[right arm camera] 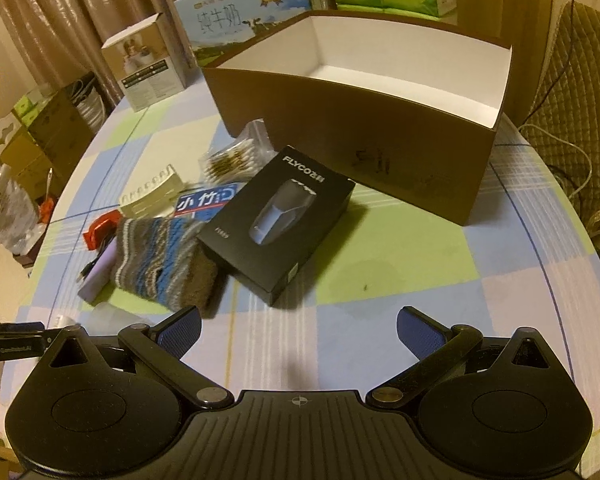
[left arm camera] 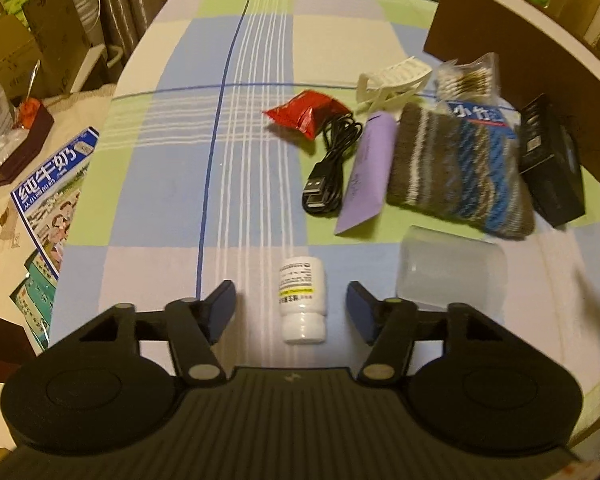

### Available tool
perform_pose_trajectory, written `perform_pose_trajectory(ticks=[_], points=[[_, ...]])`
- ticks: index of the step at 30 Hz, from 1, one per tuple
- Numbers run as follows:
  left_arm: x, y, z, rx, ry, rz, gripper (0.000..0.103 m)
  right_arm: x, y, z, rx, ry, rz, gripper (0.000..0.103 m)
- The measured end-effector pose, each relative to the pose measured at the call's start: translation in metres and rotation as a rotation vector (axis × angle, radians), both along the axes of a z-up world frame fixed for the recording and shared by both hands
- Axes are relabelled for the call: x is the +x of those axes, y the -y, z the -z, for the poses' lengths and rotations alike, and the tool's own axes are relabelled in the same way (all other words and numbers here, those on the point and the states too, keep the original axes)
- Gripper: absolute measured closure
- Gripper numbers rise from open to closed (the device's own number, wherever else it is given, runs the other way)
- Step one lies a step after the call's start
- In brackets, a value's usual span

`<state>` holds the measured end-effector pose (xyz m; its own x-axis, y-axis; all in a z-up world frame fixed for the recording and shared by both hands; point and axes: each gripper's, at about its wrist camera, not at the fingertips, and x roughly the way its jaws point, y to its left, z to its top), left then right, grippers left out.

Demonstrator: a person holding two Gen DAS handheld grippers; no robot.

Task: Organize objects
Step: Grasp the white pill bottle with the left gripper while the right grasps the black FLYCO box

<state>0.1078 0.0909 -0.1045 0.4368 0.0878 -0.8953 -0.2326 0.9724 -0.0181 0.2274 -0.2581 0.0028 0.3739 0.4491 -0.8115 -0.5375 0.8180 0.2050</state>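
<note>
**Both tools spread, nothing gripped**

Left tool [left arm camera: 291, 306] is sitting spread around the small white plastic pill bottle [left arm camera: 302, 305], which is lying on the checked-cloth counter [left arm camera: 180, 184], pads not touching. Right tool [right arm camera: 299, 330] is hovering spread, near the black rectangular shaver box [right arm camera: 278, 222] beside the open brown cardboard box [right arm camera: 352, 140].

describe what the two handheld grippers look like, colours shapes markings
Both the left gripper and right gripper are matte black, with two round discs, a ribbed centre plate with a small central mark, silver pivot pins, angled link arms, and blue textured pads. No cables or sleeves show.
</note>
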Motion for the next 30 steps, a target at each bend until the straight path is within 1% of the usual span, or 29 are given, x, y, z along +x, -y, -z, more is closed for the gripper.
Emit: perform_pose_trajectory(ticks=[5,8,9,15,18,20,25,28,30], points=[[0.009,-0.003,0.008,-0.016,-0.021,0.003,0.066,0.010,-0.002,0.002,0.001,-0.008,0.010,0.002],[0.012,-0.001,0.009,-0.002,-0.016,0.024,0.073,0.016,-0.006,0.004,0.004,-0.014,0.012,0.002],[0.013,-0.001,0.010,0.001,-0.014,0.029,0.081,0.018,-0.008,0.005,0.005,-0.016,0.012,0.002],[0.015,-0.006,0.004,0.008,0.005,-0.008,0.081,0.032,-0.032,0.007,0.010,-0.004,0.003,0.002],[0.016,-0.012,0.000,0.008,0.013,-0.029,0.081,0.043,-0.049,0.011,0.004,0.002,0.033,0.002],[0.016,-0.014,-0.002,0.013,0.016,-0.043,0.081,0.053,-0.060,0.015,0.000,-0.011,0.072,0.002],[0.016,-0.019,-0.006,0.015,0.023,-0.067,0.081,0.074,-0.075,0.030,0.003,-0.063,0.177,0.002],[0.018,-0.020,-0.009,0.016,0.027,-0.075,0.081,0.089,-0.076,0.040,0.019,-0.120,0.241,0.002],[0.019,-0.020,-0.011,0.018,0.030,-0.077,0.081,0.097,-0.075,0.045,0.028,-0.153,0.264,0.002]])
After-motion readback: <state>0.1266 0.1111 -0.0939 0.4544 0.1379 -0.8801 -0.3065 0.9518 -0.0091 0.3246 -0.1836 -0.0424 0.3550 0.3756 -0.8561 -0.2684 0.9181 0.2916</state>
